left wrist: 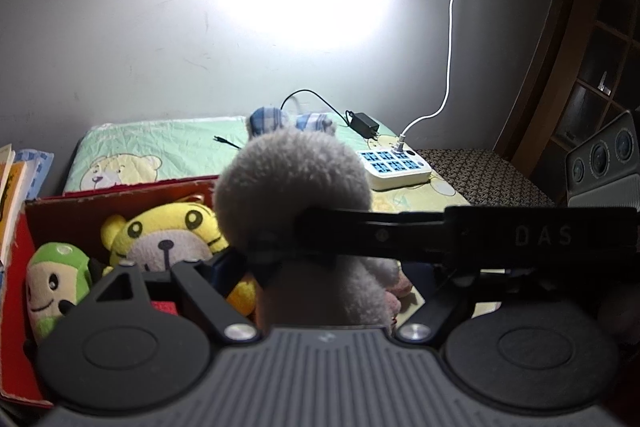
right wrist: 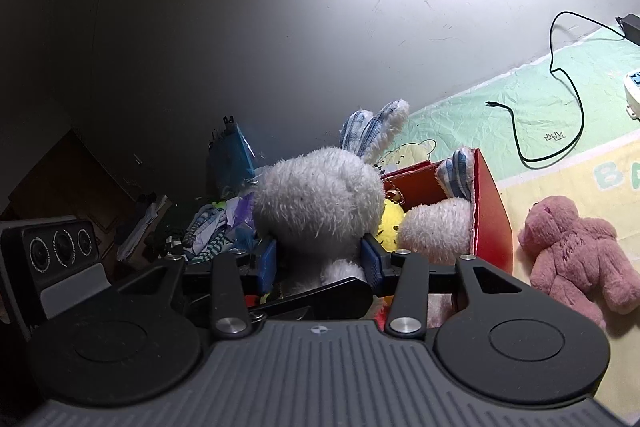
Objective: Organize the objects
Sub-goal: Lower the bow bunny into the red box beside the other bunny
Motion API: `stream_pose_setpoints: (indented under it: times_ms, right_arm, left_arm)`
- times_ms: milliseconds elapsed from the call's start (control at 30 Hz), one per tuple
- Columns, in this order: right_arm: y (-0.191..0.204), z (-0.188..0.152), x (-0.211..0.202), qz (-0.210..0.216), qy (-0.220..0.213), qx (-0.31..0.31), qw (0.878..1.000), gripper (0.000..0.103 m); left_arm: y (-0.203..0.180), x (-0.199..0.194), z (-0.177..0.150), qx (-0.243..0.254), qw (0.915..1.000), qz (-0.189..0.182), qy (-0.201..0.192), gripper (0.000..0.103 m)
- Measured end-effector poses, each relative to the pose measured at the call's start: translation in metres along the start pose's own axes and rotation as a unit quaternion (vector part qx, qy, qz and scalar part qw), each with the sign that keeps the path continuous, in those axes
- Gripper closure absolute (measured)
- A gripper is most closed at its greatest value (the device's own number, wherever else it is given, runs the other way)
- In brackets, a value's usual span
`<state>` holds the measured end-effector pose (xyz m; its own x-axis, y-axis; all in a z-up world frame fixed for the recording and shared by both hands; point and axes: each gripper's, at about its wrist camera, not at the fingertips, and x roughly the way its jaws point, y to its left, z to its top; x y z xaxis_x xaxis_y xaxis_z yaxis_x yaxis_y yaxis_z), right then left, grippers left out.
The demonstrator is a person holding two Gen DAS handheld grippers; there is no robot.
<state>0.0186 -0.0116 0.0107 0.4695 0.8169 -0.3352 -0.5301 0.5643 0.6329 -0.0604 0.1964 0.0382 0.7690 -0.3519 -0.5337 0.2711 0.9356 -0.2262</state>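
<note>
Pale wall and a green bear-print bedsheet [left wrist: 168, 143] back the scene, with a red box [left wrist: 120, 195] at the left holding a green plush [left wrist: 56, 283] and a yellow tiger plush [left wrist: 168, 231]. Right of these, the grey rabbit plush [right wrist: 320, 203] stands upright with its ears up, just beside the box; the right tongs [right wrist: 320, 259] pinch its neck between blue pads. The left tongs [left wrist: 256, 259] are level at its back, their grip mostly hidden, and farther right a pink bear [right wrist: 580, 251] lies on the sheet, apart.
</note>
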Motion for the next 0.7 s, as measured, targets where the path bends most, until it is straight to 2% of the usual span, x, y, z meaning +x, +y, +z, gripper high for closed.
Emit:
stream_pose_setpoints:
  times_ms: [367,600,700]
  right_arm:
    - [-0.016,-0.006,0.018,-0.025,0.016,0.017,0.999,0.058]
    - [-0.021,-0.003,0.034,-0.035,0.032,0.004,0.999,0.059]
    - [-0.029,-0.002,0.045,-0.051,0.051,0.015,0.997,0.059]
  left_arm:
    - [0.012,0.027,-0.006,-0.001,0.9993,0.004,0.037,0.021]
    - [0.019,0.045,-0.007,0.005,0.9983,0.014,0.056,0.021]
    - [0.026,0.054,-0.008,-0.004,0.9975,0.010,0.070,0.021]
